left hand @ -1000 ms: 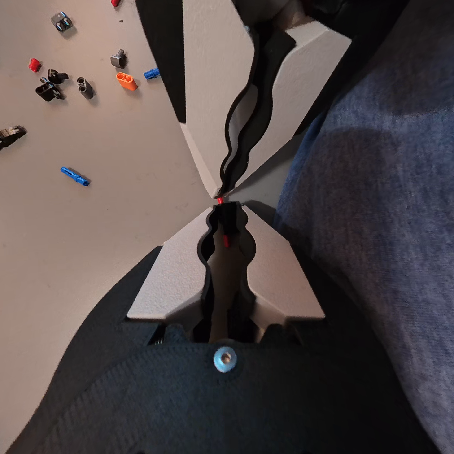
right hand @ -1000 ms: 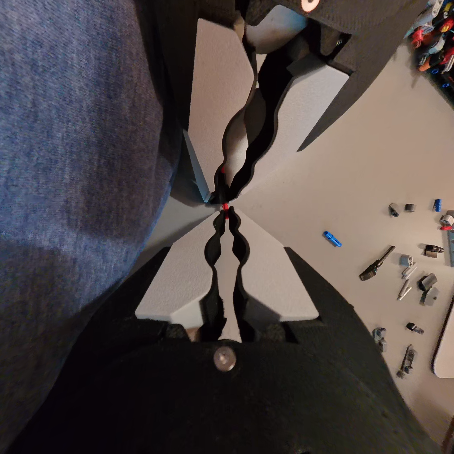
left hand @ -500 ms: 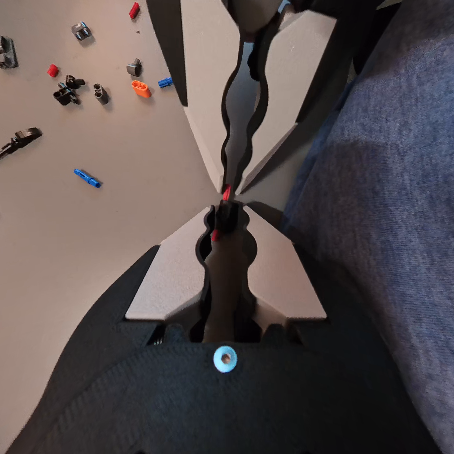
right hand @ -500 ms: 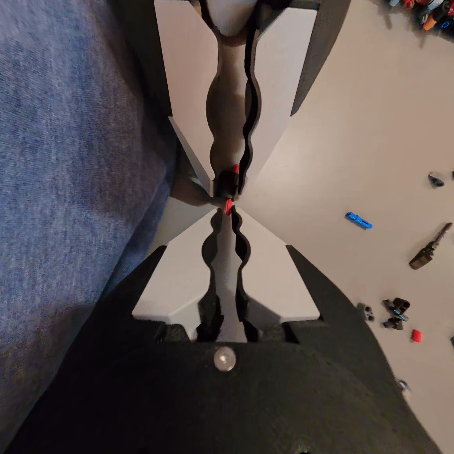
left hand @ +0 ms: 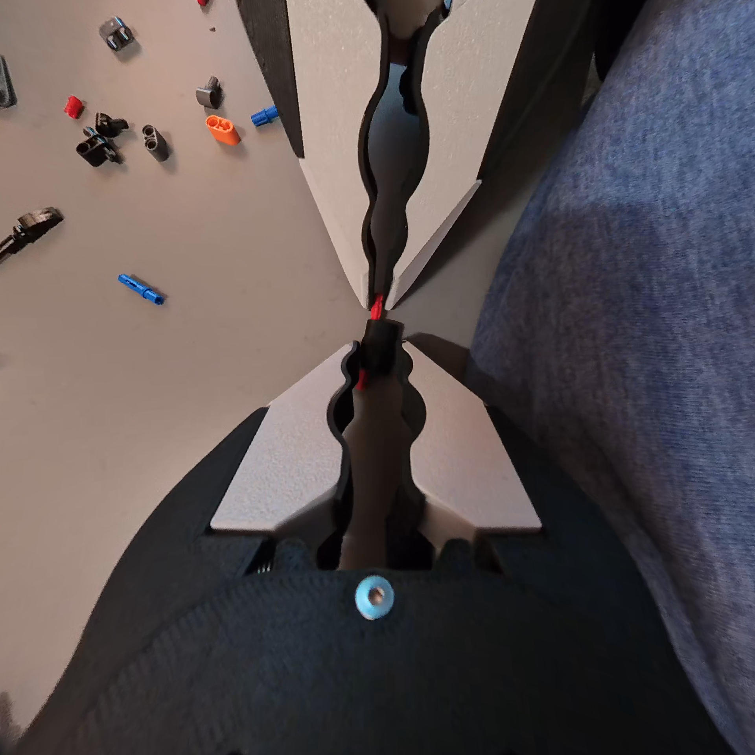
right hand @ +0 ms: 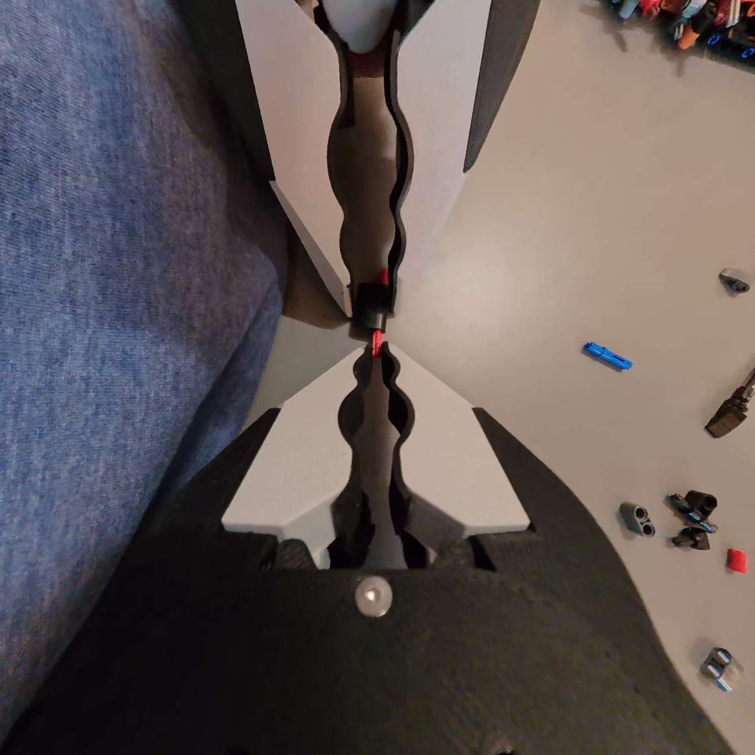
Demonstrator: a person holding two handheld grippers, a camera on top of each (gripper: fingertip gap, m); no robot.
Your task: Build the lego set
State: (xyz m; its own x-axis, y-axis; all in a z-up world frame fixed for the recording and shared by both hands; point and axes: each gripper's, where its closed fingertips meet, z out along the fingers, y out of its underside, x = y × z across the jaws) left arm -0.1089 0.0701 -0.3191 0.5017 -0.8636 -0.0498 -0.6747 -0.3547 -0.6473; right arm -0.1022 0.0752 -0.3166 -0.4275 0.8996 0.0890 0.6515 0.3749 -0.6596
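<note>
Two grippers meet tip to tip: left gripper [left hand: 378, 351] clamps a small black connector block [left hand: 380, 347], hiding its sides; right gripper [right hand: 376, 352] pinches a thin red pin [right hand: 376, 342] at 12 o'clock, mostly hidden.

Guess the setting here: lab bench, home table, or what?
Probably a tabletop building station, seated person; home or lab is unclear. Cues: loose Technic-style pieces such as a blue pin and orange connector on a plain beige table, a parts pile, and denim-clad legs.

Plain beige tabletop [left hand: 122, 408] under soft, warm, even light, filling the left of the left wrist view and the right of the other
</note>
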